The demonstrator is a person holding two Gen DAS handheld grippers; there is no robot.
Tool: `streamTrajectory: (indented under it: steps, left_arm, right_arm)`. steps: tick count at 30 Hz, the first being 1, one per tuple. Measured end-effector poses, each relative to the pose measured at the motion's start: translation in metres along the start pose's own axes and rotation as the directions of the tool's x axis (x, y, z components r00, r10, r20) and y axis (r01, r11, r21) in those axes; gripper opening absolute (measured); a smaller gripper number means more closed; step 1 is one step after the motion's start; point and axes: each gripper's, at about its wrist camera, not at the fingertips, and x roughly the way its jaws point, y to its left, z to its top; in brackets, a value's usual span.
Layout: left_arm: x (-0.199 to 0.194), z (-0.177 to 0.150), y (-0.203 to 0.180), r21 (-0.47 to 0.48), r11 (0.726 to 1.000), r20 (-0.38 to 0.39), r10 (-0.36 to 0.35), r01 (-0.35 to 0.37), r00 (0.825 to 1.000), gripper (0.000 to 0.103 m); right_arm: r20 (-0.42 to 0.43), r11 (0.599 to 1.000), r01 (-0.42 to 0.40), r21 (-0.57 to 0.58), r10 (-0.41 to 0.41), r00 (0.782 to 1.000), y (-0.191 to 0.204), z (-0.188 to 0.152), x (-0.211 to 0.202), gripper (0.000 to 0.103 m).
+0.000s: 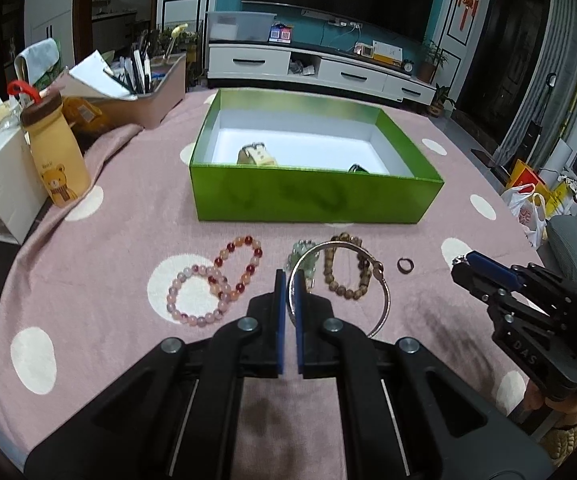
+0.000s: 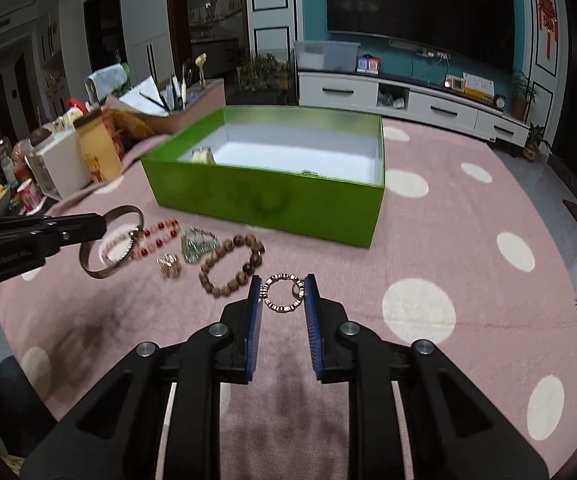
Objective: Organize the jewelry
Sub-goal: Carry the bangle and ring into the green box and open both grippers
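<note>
My left gripper (image 1: pixel 290 280) is shut on a silver bangle (image 1: pixel 384 300) and holds it above the cloth; the bangle also shows in the right wrist view (image 2: pixel 100 268). My right gripper (image 2: pixel 282 286) is shut on a small toothed metal ring (image 2: pixel 283 309), held between the blue pads (image 2: pixel 254 312); this gripper shows at the right in the left wrist view (image 1: pixel 462 260). On the pink cloth lie a pink bead bracelet (image 1: pixel 198 300), a red bead bracelet (image 1: pixel 244 264), a brown wooden bead bracelet (image 1: pixel 348 266), a pale green piece (image 1: pixel 302 254) and a small ring (image 1: pixel 405 265). A green open box (image 1: pixel 312 196) holds a cream watch (image 1: pixel 256 155).
A bear bottle (image 1: pixel 56 160), a white box (image 1: pixel 0 192) and a pen tray (image 1: pixel 156 92) crowd the table's left side. A TV cabinet (image 1: pixel 320 68) stands beyond the far edge. Plastic bags (image 1: pixel 528 208) lie off the right edge.
</note>
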Motion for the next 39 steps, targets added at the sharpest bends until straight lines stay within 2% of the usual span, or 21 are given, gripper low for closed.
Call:
streamTrajectory:
  steps: [13,23,29,35,39]
  left_arm:
    - [0.0,0.046,-0.015,0.047,0.999,0.085,0.014,-0.018,0.996,0.003]
    - [0.036,0.098,-0.015,0.071,0.995,0.118,0.057,-0.066,0.991,0.003]
    - [0.08,0.131,-0.006,0.055,0.991,0.079,0.118,-0.123,0.99,0.003]
    - [0.121,0.142,0.001,0.06,0.982,0.016,0.176,-0.177,0.984,0.003]
    - [0.134,0.143,0.003,0.069,0.977,-0.004,0.201,-0.2,0.98,0.003]
  right_arm:
    - [0.092,1.0,0.004,-0.003,-0.004,0.996,-0.011,0.036,-0.005,0.021]
    - [0.145,1.0,0.007,0.03,-0.011,0.989,-0.029,0.078,0.013,0.021]
    - [0.149,0.998,0.004,0.059,-0.013,0.989,-0.034,0.108,0.045,0.021]
    - [0.108,0.998,0.006,0.068,-0.013,0.994,-0.036,0.122,0.081,0.021]
    - [0.077,0.998,0.011,0.065,-0.016,0.997,-0.035,0.128,0.104,0.021]
